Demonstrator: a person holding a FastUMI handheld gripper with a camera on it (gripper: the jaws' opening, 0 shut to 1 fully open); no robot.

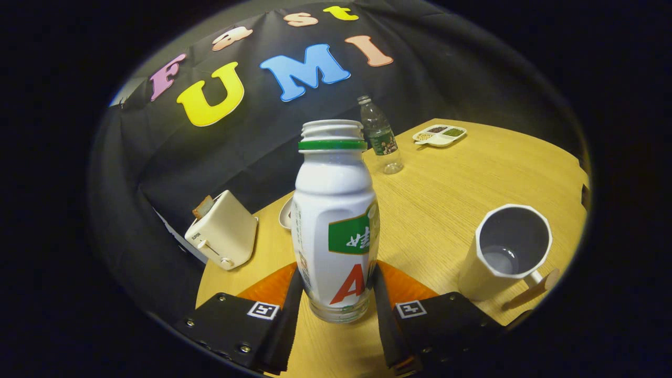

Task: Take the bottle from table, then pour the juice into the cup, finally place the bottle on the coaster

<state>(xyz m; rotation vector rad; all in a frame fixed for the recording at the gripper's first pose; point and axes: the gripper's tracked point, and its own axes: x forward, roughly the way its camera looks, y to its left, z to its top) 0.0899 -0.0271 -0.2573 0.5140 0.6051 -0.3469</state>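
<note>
The gripper (336, 294) is reaching forward low over the wooden table (451, 178), tilted somewhat so the scene is leaning. Its two fingers (291, 307) are pressing against either side of the white bottle (336, 220) near its base, clenched on it, with the bottle standing upright between them, uncapped, its green neck ring showing. The bottle's foot is hiding part of an orange coaster (268, 289) lying just beyond the fingers. The white cup (506, 252) is sitting near, off to the right, empty as far as can be seen. Farther back a clear water bottle (382, 135), a divided snack tray (440, 134) and a toaster (223, 231) are standing; a small dish behind the bottle is mostly hidden.
</note>
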